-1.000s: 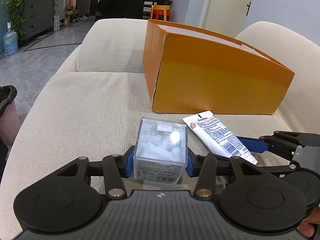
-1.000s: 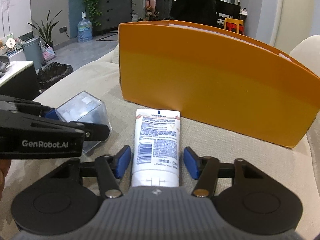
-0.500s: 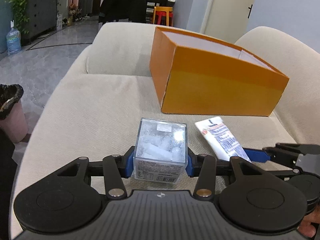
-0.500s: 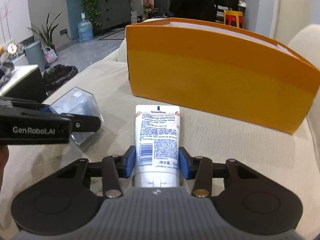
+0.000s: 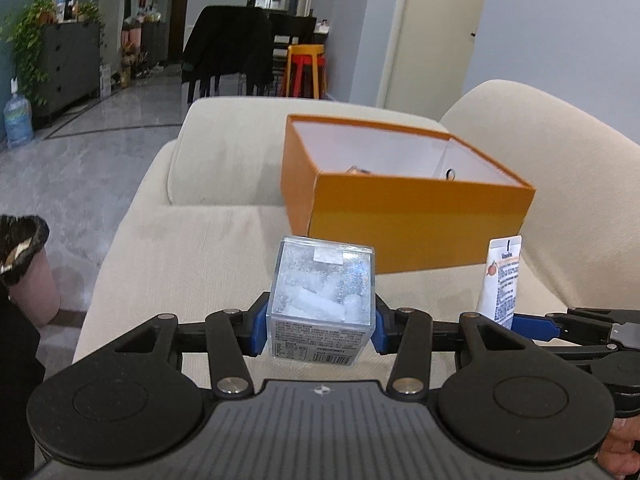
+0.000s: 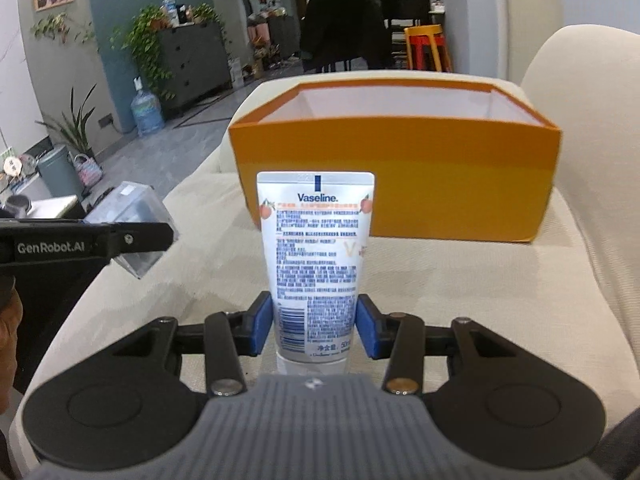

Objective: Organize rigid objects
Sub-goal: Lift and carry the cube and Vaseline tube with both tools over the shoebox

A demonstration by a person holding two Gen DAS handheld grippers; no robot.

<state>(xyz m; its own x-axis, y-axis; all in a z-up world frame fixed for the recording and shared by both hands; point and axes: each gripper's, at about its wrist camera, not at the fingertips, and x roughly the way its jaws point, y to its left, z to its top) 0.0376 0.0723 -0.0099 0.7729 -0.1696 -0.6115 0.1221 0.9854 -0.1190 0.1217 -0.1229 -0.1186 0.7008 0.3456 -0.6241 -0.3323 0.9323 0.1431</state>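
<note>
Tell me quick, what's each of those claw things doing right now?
Left gripper: closed on the clear plastic box.
Right gripper: closed on the Vaseline tube.

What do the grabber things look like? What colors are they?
Both grippers look alike. The left gripper and right gripper have black linkage arms with silver rivets, two round black discs, a ribbed grey body, and blue pads on the fingers. White "GenRobot.AI" lettering marks the left one's side. No cables or sleeves show.

Soft indoor light, fisheye-warped edges
</note>
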